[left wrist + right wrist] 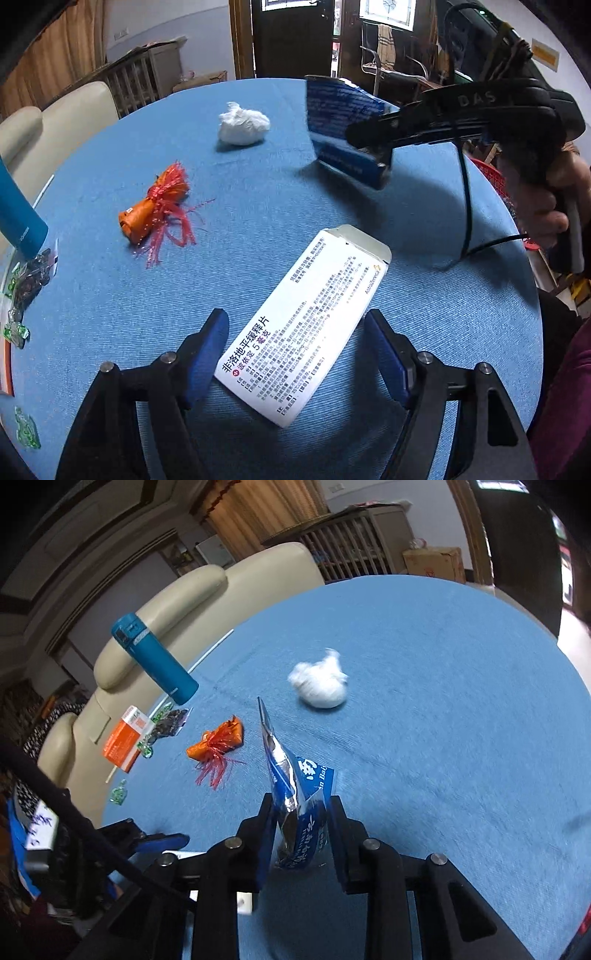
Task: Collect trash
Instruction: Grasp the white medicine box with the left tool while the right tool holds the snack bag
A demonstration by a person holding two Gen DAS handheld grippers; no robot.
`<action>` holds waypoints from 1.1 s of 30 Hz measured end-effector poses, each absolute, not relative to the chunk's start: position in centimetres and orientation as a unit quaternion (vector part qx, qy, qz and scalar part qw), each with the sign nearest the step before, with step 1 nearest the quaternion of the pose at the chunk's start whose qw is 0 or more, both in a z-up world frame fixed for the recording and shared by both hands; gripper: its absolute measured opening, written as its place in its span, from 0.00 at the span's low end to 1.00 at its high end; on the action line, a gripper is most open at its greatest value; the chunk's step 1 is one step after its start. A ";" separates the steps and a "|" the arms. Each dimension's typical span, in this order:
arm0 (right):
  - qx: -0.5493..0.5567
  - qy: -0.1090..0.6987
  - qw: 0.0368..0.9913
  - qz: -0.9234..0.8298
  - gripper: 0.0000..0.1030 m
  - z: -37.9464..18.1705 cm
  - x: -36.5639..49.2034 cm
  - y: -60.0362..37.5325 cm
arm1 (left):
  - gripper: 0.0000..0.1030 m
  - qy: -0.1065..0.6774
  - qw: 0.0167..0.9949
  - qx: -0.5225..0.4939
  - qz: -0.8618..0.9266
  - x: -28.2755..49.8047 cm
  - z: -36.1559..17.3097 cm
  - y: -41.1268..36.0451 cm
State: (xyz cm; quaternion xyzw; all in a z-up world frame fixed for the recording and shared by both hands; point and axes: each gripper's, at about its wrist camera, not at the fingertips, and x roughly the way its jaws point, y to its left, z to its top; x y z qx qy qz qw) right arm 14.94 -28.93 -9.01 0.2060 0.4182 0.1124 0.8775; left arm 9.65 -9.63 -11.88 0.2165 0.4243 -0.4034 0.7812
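A white medicine box [303,325] lies flat on the blue tablecloth [258,184], between the open jaws of my left gripper [295,347], which does not touch it. My right gripper [299,823] is shut on a blue foil snack bag [291,794] and holds it above the table; it also shows in the left wrist view [343,129]. An orange wrapper with red tinsel [159,210] [218,742] and a crumpled white tissue [243,127] [321,686] lie further out on the cloth.
A teal flask [155,661] [18,218] stands at the table's left edge by an orange box [125,744] and several green candy wrappers [18,291]. A red basket [495,177] sits beyond the right edge. Cream chairs [207,602] stand behind.
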 end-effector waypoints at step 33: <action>0.239 0.346 0.902 0.099 0.28 -3.6 3.5 -35.7 | 0.50 0.371 0.894 0.162 -0.193 2.3 -0.3 -12.3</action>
